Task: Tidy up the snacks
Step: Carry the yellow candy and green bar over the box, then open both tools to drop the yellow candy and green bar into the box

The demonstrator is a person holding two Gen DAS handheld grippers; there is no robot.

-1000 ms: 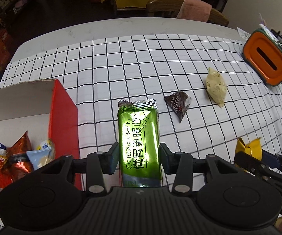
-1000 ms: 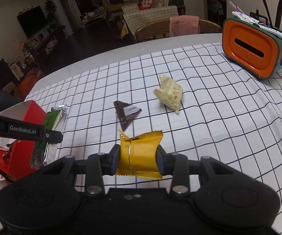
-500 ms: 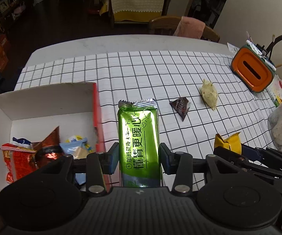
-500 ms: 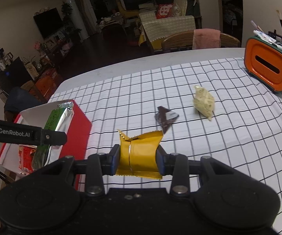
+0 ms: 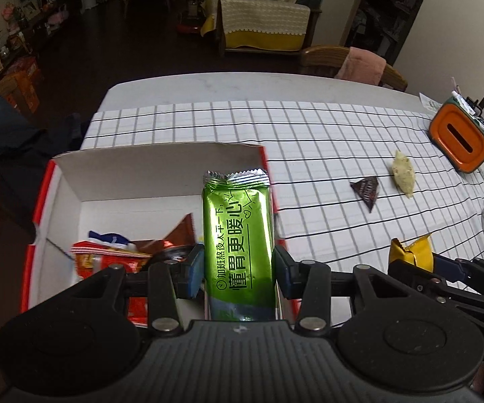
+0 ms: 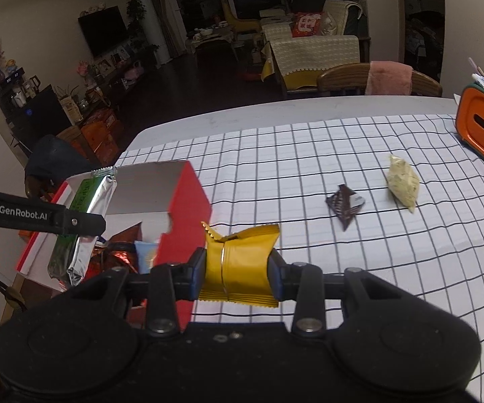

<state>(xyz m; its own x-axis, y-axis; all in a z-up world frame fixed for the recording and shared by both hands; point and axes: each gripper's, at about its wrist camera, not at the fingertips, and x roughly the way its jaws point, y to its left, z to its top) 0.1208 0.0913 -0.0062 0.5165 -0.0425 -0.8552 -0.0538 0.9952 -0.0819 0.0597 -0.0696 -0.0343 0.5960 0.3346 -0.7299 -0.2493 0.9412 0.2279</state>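
L gripper (image 5: 238,273) clamps green snack pack (image 5: 238,245) w/ both pads, over red box (image 5: 148,174) at 12 o'clock – R gripper (image 6: 237,273) pinches yellow packet (image 6: 238,262), box at 10 o'clock.

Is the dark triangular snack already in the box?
No, the dark triangular snack lies on the checked cloth, outside the box.

The left tongs (image 5: 238,270) clamp a green snack bar (image 5: 238,235), its crimped end up, above the right wall of an open red-and-white box (image 5: 141,168) holding several wrappers (image 5: 107,255). On the checked tabletop (image 5: 309,141) lie a dark triangular packet (image 5: 366,191) and a pale packet (image 5: 403,173). At right, the other tongs (image 5: 410,262) pinch a yellow packet (image 5: 411,252).
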